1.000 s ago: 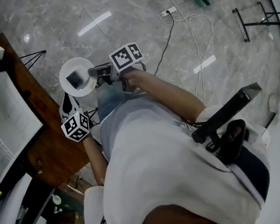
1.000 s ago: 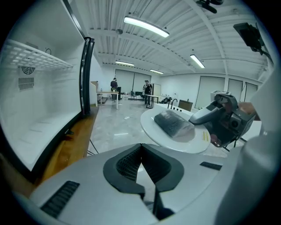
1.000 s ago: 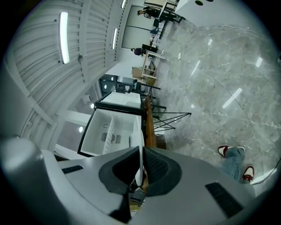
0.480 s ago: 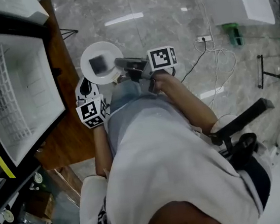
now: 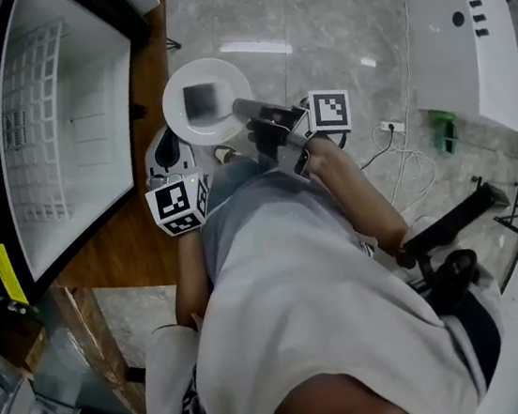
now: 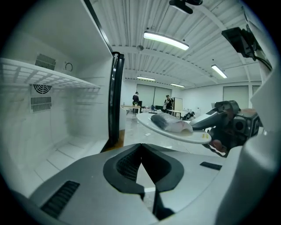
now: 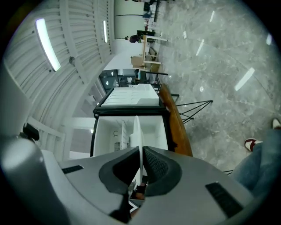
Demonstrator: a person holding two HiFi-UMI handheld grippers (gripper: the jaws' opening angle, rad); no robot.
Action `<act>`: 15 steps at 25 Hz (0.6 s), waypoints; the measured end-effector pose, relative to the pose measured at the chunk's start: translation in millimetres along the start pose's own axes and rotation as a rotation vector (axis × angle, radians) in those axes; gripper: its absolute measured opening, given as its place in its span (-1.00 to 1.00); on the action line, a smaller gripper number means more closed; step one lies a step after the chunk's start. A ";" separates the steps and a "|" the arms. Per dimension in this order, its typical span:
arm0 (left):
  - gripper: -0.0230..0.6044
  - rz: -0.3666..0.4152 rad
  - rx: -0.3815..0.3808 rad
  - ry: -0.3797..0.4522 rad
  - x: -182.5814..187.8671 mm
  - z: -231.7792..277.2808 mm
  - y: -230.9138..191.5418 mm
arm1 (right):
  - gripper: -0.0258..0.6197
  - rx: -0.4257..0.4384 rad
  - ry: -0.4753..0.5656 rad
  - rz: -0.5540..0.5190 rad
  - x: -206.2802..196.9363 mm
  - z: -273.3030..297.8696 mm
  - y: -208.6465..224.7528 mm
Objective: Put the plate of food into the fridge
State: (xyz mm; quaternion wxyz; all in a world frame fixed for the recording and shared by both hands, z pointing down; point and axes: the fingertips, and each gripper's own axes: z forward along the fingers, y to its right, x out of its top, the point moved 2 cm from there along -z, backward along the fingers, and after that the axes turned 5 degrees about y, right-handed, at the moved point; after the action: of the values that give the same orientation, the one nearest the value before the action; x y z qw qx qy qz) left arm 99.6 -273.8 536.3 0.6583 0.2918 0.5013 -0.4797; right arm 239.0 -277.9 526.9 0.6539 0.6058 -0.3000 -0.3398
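A white plate [image 5: 219, 121] carries a dark, wrapped piece of food [image 5: 199, 98]. My right gripper [image 5: 252, 114] is shut on the plate's rim and holds it level above the floor, just in front of the open fridge [image 5: 69, 132]. In the right gripper view the plate [image 7: 138, 132] stands edge-on between the pads, with the white fridge interior [image 7: 107, 132] behind it. My left gripper [image 5: 163, 155] hangs below the plate by the wooden counter, shut and holding nothing. The left gripper view shows the plate [image 6: 193, 135], the food [image 6: 169, 123] and the right gripper [image 6: 206, 124].
A wire shelf [image 6: 48, 74] crosses the upper part of the fridge; its black door frame [image 6: 115, 101] stands upright at the opening. A brown wooden counter [image 5: 140, 236] runs under the fridge. A white appliance [image 5: 453, 24] and cables [image 5: 404, 158] lie on the marble floor at the right.
The fridge has come nearer and fills more of the left side. The plate, still in my right gripper, has moved up to the fridge opening. My left gripper has followed beside it.
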 end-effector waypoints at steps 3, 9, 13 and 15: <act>-0.87 -0.023 0.075 0.039 10.6 -5.1 -19.8 | -0.83 0.014 -0.066 0.024 1.6 25.8 -9.9; -0.87 -0.074 0.238 0.105 28.6 -18.4 -55.6 | -0.83 -0.003 -0.254 -0.099 7.5 81.9 -34.5; -0.86 -0.093 0.348 0.140 47.8 -25.9 -71.1 | -0.83 0.025 -0.374 -0.088 9.1 123.1 -60.5; -0.87 -0.112 0.424 0.161 57.4 -33.1 -76.9 | -0.83 0.048 -0.450 -0.098 8.0 145.7 -76.2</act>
State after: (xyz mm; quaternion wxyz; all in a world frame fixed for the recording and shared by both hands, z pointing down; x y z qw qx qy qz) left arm 18.1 -293.0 479.0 0.5126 0.4326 0.4554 -0.5854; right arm 120.4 -372.7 463.3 0.5387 0.5437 -0.4166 -0.4905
